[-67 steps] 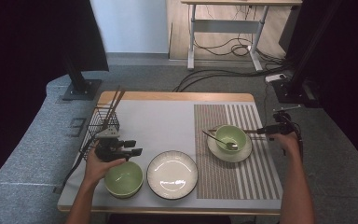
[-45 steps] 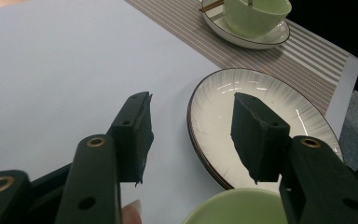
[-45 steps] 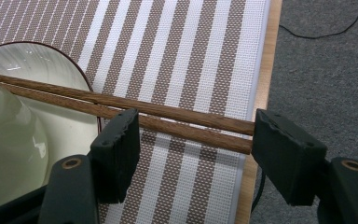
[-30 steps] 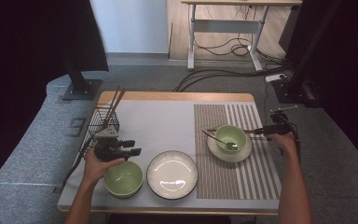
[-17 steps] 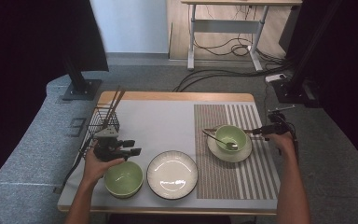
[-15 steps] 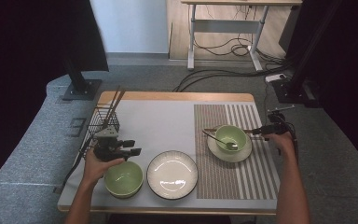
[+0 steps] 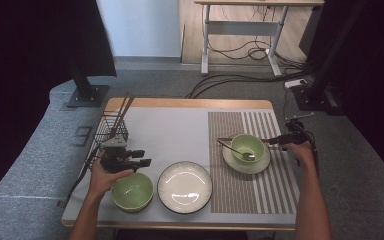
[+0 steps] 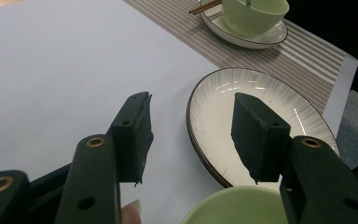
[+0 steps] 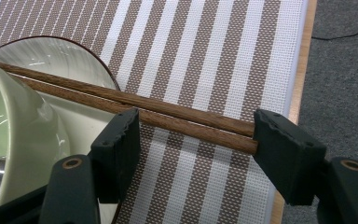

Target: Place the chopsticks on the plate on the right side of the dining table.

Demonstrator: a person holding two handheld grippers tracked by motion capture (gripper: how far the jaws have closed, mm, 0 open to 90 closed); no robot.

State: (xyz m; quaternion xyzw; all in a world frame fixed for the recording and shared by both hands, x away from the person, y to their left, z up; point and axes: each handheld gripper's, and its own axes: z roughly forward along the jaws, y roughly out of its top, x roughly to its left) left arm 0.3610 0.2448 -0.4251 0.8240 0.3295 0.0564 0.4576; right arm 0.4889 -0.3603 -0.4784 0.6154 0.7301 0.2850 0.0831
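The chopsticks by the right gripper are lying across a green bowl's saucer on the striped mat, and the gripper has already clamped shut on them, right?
Not quite. The right gripper is open: in the right gripper view its jaws stand apart on either side of the chopsticks. The rest holds: they lie across the saucer of the green bowl on the striped mat.

Chopsticks [image 9: 135,107] partly hidden behind green bowl [image 9: 14,135]
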